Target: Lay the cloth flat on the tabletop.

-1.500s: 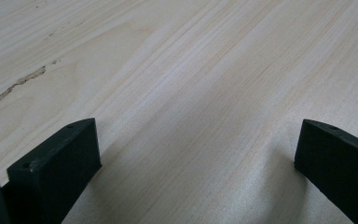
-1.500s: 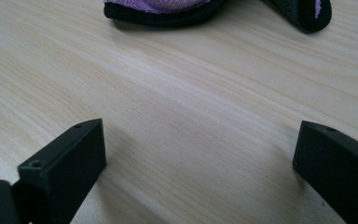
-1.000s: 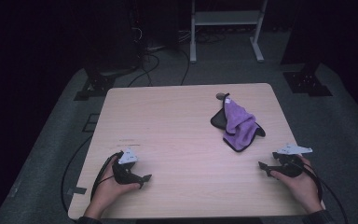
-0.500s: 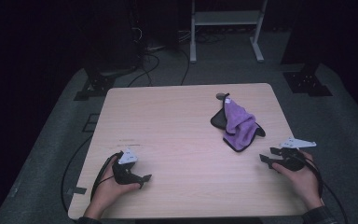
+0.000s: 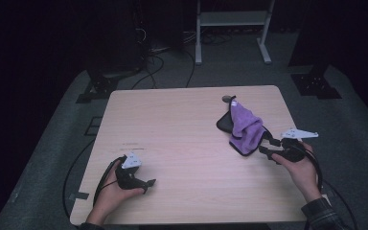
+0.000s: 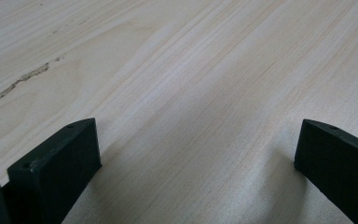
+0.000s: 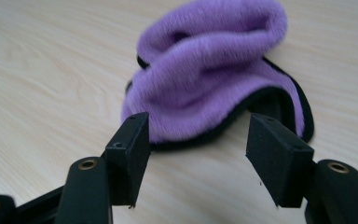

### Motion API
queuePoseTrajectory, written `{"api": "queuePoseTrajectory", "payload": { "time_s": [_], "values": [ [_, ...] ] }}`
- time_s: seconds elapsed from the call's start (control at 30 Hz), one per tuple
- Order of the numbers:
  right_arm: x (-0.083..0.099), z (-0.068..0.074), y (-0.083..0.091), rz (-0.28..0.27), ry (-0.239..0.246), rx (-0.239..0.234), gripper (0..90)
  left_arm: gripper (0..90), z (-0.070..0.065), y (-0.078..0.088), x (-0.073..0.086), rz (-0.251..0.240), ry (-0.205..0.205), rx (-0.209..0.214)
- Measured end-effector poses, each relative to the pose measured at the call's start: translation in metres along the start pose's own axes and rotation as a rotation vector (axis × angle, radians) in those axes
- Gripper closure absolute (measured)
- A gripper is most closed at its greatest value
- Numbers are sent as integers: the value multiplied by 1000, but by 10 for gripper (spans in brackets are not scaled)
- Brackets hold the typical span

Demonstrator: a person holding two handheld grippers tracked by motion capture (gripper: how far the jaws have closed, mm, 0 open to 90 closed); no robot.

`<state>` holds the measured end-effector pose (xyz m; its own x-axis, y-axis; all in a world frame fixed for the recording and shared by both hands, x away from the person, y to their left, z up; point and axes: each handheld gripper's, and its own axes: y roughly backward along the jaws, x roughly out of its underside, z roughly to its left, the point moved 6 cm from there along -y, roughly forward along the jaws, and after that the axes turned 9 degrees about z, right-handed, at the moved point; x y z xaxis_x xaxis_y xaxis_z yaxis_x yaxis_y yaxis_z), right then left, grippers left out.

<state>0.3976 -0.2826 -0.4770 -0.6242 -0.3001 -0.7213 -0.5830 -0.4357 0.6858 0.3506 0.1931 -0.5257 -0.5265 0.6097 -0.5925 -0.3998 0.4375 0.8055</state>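
Observation:
A fluffy purple cloth (image 5: 244,125) with a black edge lies bunched on the right half of the light wooden table (image 5: 172,124). My right gripper (image 5: 266,143) hovers just right of it, pointing at its near end. In the right gripper view the cloth (image 7: 205,93) lies just beyond the right gripper (image 7: 198,135). Its jaws have just been closing a little but stand open, with nothing between them. My left gripper (image 5: 147,184) rests near the table's front left, open. In its own view the left gripper (image 6: 198,154) has bare wood between its jaws.
A small dark round thing (image 5: 226,98) sits at the cloth's far tip. The right table edge (image 5: 294,129) runs close behind my right hand. Beyond the table, cables (image 5: 158,57) and a white stand's legs (image 5: 230,28) stand on the dark floor.
My right gripper has lifted and moved in toward the purple cloth, its jaws a little narrower. The left gripper and the cloth have stayed where they were.

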Motion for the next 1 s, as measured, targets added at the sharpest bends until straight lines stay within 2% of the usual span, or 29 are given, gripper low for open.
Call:
{"api": "queuePoseTrajectory", "payload": {
  "time_s": [0.3,0.4,0.43,0.5,0.63,0.73,0.87,0.93,1.0],
  "values": [
    [-24,7,-18,-17,-5,-31,373,0,0,0,0,-1,0,0],
    [-29,5,-22,-23,-12,-18,371,0,0,0,0,0,-1,0],
    [-33,1,-26,-31,-26,2,363,0,0,0,0,-3,0,-1],
    [-35,-4,-30,-20,-25,21,356,0,0,0,0,-3,0,-1],
    [-43,-13,-34,-46,-38,39,349,0,0,0,0,-3,0,-1],
    [-45,-17,-39,-28,-30,51,333,0,0,0,0,-3,0,-1],
    [-52,-24,-45,-42,-47,61,333,0,0,0,0,-3,0,-1],
    [-53,-27,-50,-21,-45,65,318,0,0,0,0,-3,1,-1],
    [-55,-31,-53,-22,-53,59,302,0,0,0,0,-3,0,-1]
  ]
}}
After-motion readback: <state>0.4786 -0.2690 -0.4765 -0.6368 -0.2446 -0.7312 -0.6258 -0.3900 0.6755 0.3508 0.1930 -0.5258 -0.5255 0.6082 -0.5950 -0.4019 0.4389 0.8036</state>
